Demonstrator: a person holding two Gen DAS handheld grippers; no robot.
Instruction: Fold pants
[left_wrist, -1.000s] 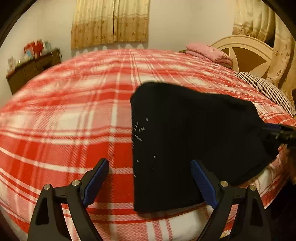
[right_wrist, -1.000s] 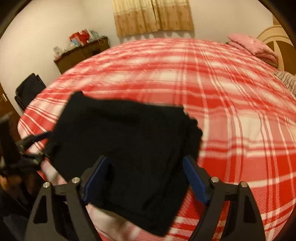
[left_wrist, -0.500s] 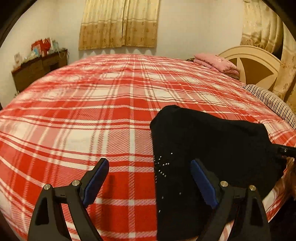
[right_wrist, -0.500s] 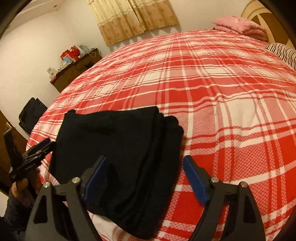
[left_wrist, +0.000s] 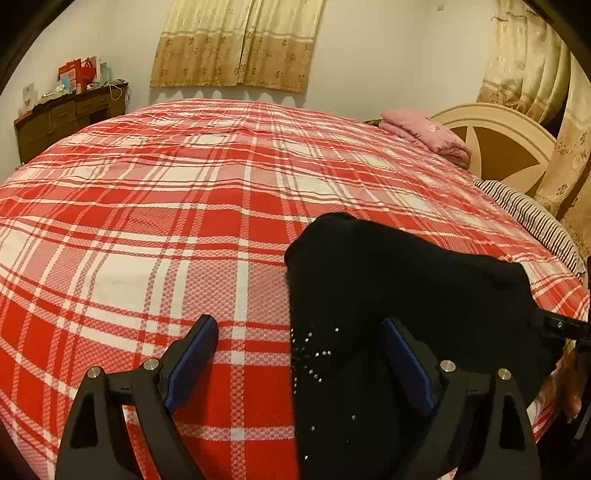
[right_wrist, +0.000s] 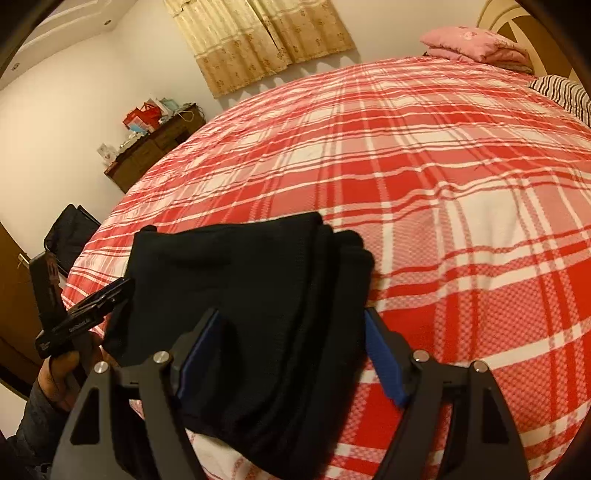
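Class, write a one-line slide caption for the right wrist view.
Folded black pants on a red plaid bed, framed by the open right hand-held gripper.

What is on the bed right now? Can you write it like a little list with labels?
bed cover: red and white plaid blanket
pants: black pants, folded, lying at the near edge
left gripper: open, pants edge between its fingers
right gripper: open, jaws just closing, pants between them
far corner: folded pink bedding
beside it: striped pillow
wall: beige curtain
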